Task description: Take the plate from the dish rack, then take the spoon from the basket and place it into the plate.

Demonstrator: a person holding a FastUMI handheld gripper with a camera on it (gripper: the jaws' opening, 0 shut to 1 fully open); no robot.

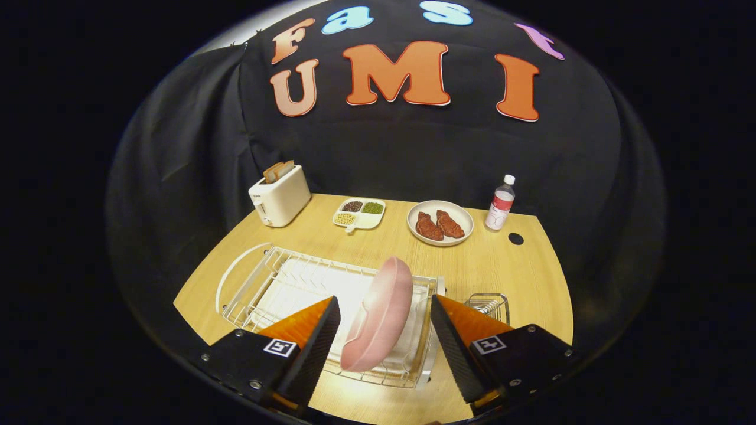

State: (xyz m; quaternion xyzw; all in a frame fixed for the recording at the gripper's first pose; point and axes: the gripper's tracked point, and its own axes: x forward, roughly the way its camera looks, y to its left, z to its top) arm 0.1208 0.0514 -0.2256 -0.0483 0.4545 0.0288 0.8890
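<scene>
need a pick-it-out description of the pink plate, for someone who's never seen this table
Start at the white wire dish rack on the near part of the wooden table. The pink plate stands on edge at the rack's right end, between the open gripper fingers, neither touching it. It is the only pink, empty dish; the other round plate, farther back, lies flat and holds two pieces of meat.

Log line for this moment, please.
gripper: open | pink oval plate: upright in white wire dish rack, between fingers | phase: approach
</scene>
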